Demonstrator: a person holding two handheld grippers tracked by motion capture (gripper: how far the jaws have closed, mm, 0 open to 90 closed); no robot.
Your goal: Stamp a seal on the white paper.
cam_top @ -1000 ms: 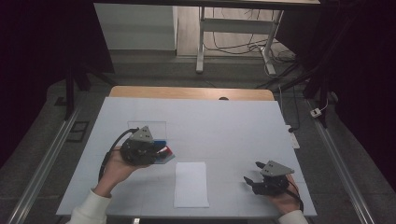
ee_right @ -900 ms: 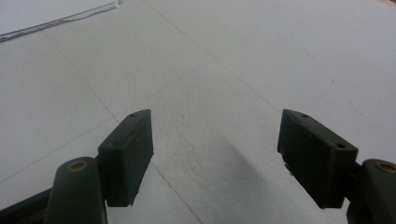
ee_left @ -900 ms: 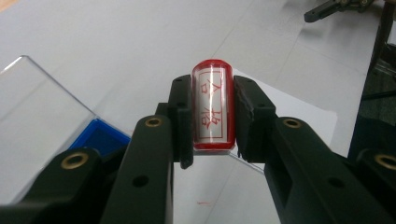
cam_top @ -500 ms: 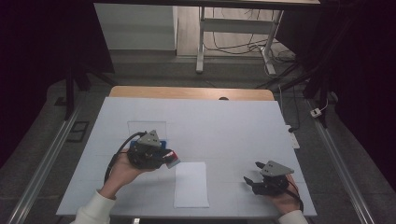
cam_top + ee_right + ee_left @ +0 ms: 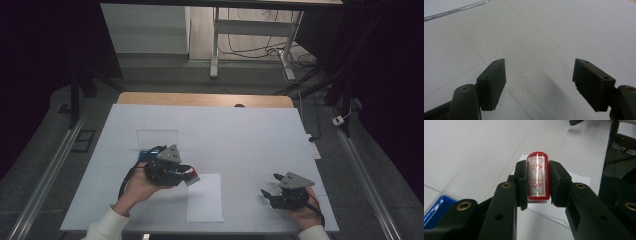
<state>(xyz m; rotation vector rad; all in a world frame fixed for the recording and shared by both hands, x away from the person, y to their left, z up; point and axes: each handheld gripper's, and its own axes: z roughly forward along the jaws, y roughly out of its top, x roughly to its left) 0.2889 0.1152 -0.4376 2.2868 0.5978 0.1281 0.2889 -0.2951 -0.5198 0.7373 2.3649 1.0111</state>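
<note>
The left gripper (image 5: 537,182) clamps a red stamp (image 5: 538,176) (its base hidden) – the right gripper (image 5: 539,82) gapes empty.

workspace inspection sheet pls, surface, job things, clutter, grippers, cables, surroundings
surface: white table cover, wooden edge at the far side.
job's things: red stamp with red characters on its face, clamped between the jaws; white paper sheet lying flat near the front edge; blue tray beside the left gripper.
clutter: clear rectangle lying flat on the cover.
grippers: left gripper shut on the stamp, at the paper's upper left corner; right gripper open, nothing between its jaws, low over bare cover.
cables: a black cable trails from the left gripper; cables on the floor beyond the table.
surroundings: dark room, metal frame legs behind.
</note>
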